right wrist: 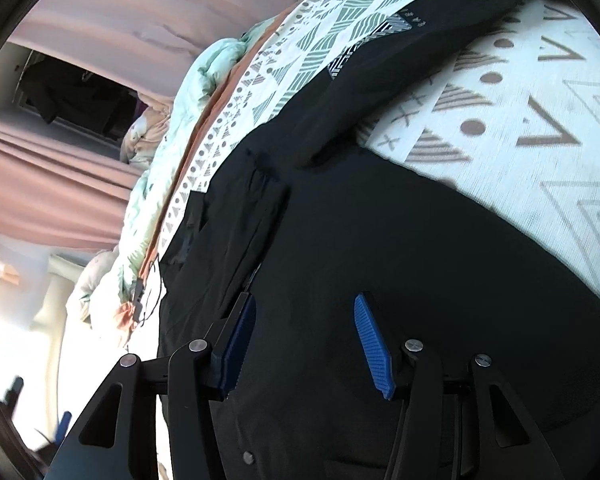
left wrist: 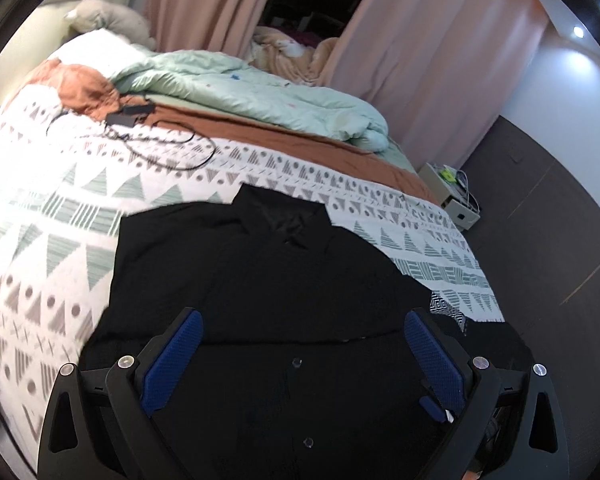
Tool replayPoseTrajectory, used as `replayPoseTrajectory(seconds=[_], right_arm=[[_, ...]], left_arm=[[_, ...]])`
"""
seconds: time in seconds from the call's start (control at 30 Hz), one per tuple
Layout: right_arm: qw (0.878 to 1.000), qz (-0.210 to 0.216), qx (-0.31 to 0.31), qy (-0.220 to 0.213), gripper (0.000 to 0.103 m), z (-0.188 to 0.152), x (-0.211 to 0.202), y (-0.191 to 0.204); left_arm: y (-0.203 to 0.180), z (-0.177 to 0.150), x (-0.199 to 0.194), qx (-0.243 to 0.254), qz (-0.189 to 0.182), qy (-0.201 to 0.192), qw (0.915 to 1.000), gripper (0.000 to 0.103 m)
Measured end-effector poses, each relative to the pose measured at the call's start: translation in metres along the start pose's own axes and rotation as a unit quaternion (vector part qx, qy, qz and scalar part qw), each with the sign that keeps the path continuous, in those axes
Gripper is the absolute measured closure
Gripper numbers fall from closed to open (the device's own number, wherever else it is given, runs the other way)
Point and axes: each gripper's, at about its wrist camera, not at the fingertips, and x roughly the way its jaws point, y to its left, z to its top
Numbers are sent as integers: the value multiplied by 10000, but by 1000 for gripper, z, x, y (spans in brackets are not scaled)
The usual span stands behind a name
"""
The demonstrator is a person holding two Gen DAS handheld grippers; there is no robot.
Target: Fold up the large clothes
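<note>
Black shirt [left wrist: 268, 280] flat on patterned bedspread [left wrist: 60, 220], left hand-held gripper [left wrist: 300, 354] and right hand-held gripper [right wrist: 305, 338] both released.

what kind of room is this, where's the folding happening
Most likely a bedroom at home. The black button-front shirt lies spread on a bed with a white geometric-patterned cover, a crumpled pale green duvet sits further back, and long pink curtains hang behind it.
</note>
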Motion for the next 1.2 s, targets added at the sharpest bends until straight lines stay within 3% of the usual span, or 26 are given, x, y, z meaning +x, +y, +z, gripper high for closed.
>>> replayPoseTrajectory(seconds=[0.17,0.27,0.5,0.7,0.83,0.93,1.2], right_arm=[[9993,-240,51,-296,50,18,-16,-15],[9960,-664,-216,-563,51,33,-33,-17],[9894,-1118,-488,-785,51,81,-66,-46],[9754,-1705,-639,-1240,51,110,-86,-72],[9706,-1843,-573,-1438,51,129,-93,-88],[9638,-2032,-568,-1632,51,141,-96,-94],[9618,-2070,-447,-1735,51,170,-78,-101]], left_arm=[[32,-31,8,-470,233,20,9986,2],[46,-35,17,-582,206,123,9980,2],[84,-43,23,-913,212,268,9952,2],[107,-45,18,-1052,539,248,9927,2],[115,-45,18,-1019,788,269,9913,2],[119,-46,19,-1058,824,268,9906,2],[126,-43,24,-1197,796,309,9891,2]])
